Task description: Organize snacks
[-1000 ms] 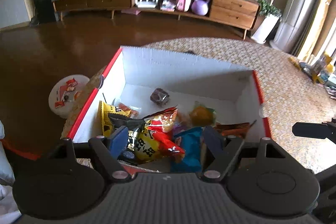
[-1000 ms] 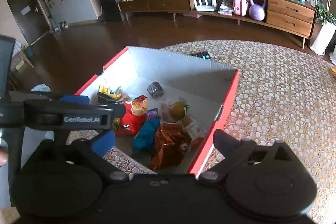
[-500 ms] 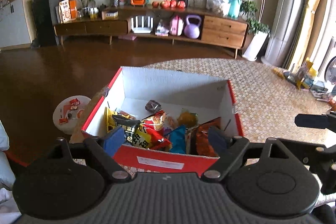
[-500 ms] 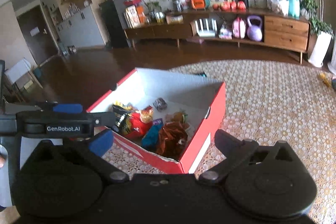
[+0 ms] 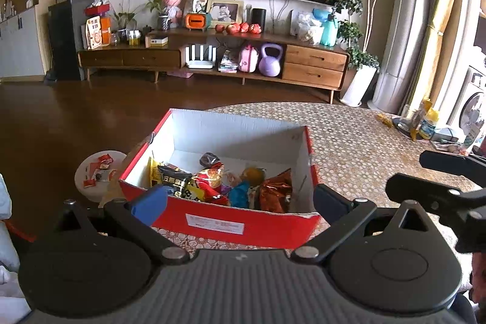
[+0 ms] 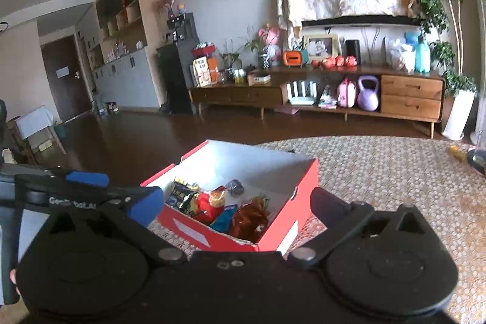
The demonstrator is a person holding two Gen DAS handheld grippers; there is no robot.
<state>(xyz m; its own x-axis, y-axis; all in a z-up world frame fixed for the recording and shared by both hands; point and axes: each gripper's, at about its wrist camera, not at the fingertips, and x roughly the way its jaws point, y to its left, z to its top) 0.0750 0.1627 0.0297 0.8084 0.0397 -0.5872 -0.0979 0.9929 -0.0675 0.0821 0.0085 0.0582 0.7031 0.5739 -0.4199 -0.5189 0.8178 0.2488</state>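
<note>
While both jaws gape empty, snacks (image 5: 212, 181) fill the box (image 5: 249, 225).

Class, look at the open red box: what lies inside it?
Inside the red box lie snack packets: black-and-yellow, red, blue, copper foil. Anything beneath them is covered.

The left gripper (image 5: 240, 199) points slightly downward, its jaws spread wide after just opening further, with nothing pinched between them. The right gripper (image 6: 237, 202) sits just beside it, jaws likewise wide apart and empty.
</note>
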